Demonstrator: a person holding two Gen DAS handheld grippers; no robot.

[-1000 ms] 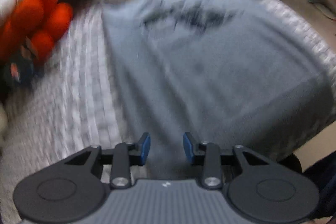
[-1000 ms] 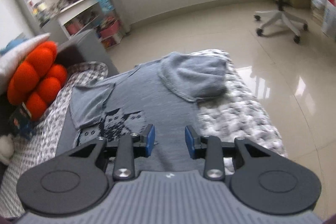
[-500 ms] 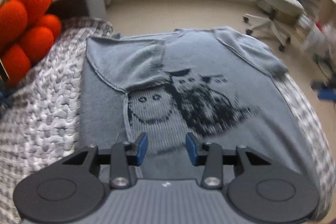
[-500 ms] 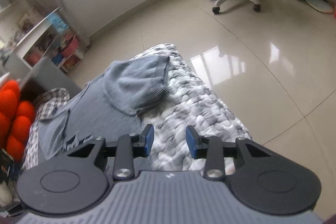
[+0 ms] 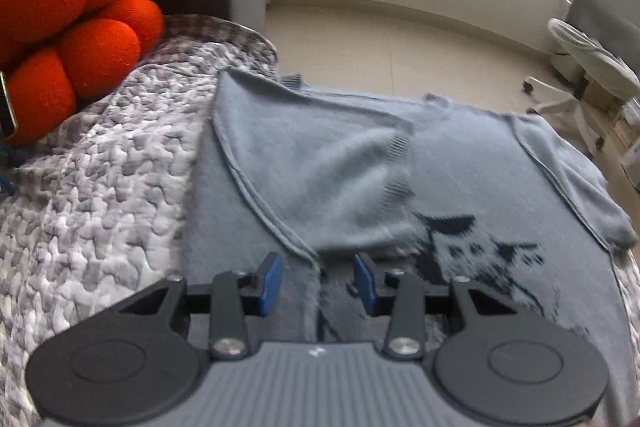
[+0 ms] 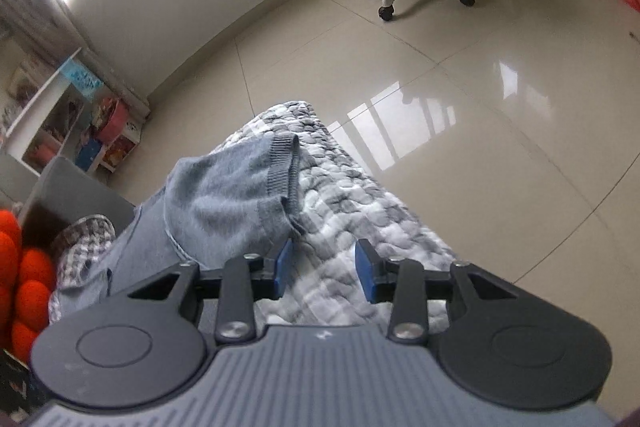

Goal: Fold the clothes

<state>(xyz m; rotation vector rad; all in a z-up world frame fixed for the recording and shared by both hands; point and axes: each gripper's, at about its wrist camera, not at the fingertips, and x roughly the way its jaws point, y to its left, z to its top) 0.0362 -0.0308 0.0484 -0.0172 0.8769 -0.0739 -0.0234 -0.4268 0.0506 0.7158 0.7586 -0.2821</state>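
Both tools spread, empty. My left tool [image 5: 316,279] over sweater [image 5: 460,187]; careless pinch could grab quilt [image 5: 100,187] too.

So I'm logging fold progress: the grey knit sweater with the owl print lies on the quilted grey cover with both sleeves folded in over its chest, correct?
Not quite. In the left wrist view only one sleeve of the grey knit sweater is folded over the chest. The right wrist view shows the other sleeve lying out on the quilted grey cover, by the open right gripper.
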